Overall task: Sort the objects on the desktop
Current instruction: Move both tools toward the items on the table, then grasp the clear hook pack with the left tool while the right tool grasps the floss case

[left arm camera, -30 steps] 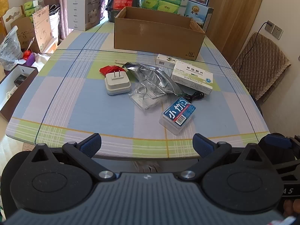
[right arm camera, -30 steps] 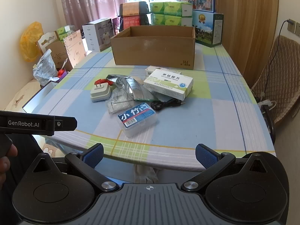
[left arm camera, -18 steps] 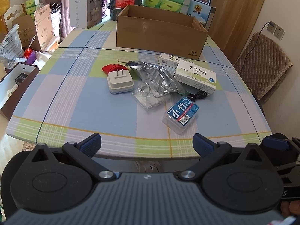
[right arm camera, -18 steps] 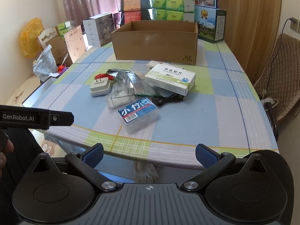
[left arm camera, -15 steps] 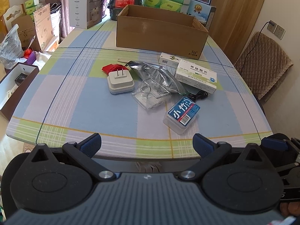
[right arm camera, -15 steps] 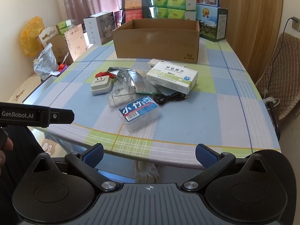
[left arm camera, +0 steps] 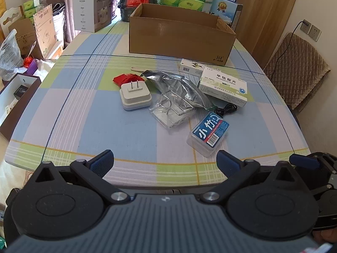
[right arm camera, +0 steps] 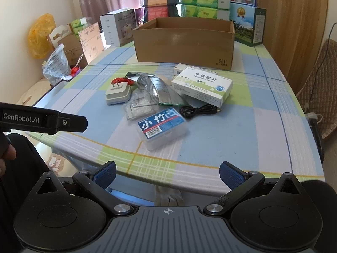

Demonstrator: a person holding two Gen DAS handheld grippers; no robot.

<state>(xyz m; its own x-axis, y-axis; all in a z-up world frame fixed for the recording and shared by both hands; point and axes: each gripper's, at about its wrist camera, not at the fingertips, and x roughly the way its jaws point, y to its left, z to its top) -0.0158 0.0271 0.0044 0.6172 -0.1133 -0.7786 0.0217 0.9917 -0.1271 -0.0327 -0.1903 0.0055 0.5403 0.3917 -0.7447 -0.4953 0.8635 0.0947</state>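
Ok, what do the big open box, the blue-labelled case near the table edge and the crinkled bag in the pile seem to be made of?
Big open box: plain brown cardboard, matte, with folded flaps and a small printed mark. Blue-labelled case: apparently clear, slightly frosted rigid plastic, since the tablecloth shows faintly through its sides. Crinkled bag: looks like silver metallised foil film, glossy, with sharp creases and bright reflections; foil or plastic cannot be told.

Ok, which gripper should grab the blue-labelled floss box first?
Probably right: the floss box lies nearly centred ahead of the open right gripper, while it sits off to the right of the open left gripper.
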